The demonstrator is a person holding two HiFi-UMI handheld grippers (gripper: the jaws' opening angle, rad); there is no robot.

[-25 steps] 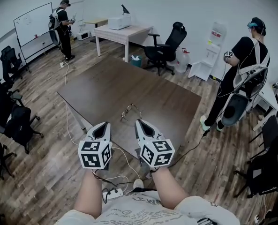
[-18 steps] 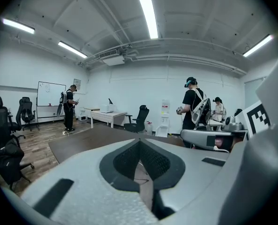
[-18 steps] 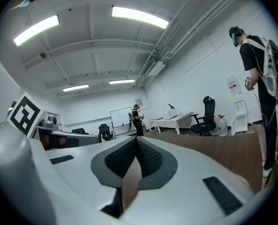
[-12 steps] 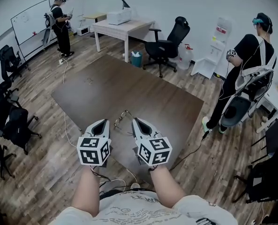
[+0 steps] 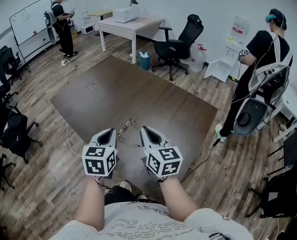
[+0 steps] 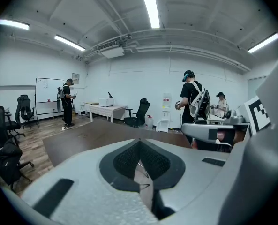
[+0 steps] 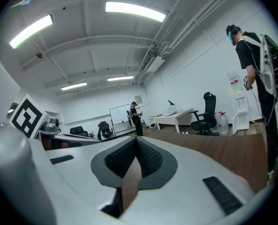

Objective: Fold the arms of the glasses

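**Both grippers closed, flanking the wire glasses at the table's near edge**

The glasses [image 5: 128, 130] are a thin wire-framed pair lying on the dark brown table [image 5: 138, 91], close to the edge nearest the person. Against the dark wood they show only as fine pale lines. Their arms seem to stand out from the frame, not folded, though that is hard to make out.

The left gripper [image 5: 109, 132] and the right gripper [image 5: 144, 129] sit just to either side of them. Each has its fingers pressed together at the tips and nothing clamped between them.

A second ago the glasses lay a little ahead of both gripper tips. Since then the grippers have come forward, and the frame now lies in the gap between them. The jaws have stayed closed throughout.
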